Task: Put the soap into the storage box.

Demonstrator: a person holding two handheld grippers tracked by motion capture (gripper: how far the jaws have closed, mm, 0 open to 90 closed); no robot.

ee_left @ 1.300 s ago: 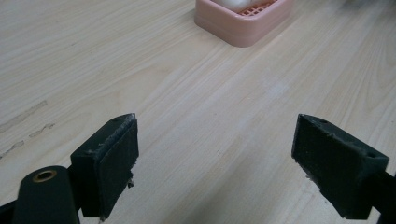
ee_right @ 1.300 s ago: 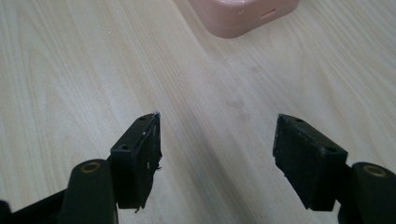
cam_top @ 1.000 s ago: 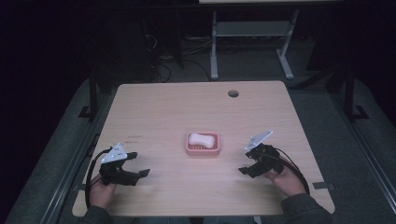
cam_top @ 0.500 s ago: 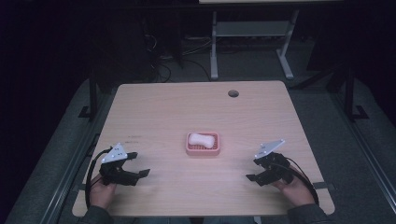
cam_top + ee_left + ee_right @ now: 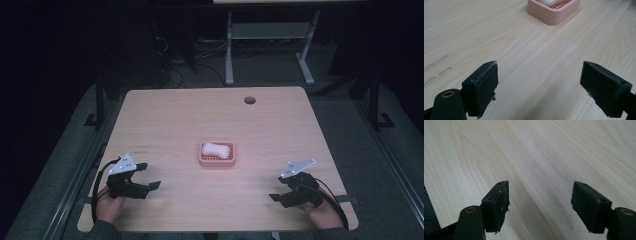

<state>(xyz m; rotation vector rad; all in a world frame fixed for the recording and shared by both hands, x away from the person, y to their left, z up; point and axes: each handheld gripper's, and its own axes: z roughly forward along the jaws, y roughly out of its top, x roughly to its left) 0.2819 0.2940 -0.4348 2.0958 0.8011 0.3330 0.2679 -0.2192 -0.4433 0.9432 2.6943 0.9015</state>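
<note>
Left gripper (image 5: 150,181) low at the near left of the counter (image 5: 165,120), jaws wide apart, nothing between them. Right gripper (image 5: 278,196) at the near right, jaws spread too, over bare wood in its own view. From above, the soap (image 5: 216,149) lies in the pink dish (image 5: 217,161) mid-counter, well apart from both. The left gripper view cuts the dish (image 5: 554,12) off at the top edge, with just a sliver of soap (image 5: 550,2) showing.
</note>
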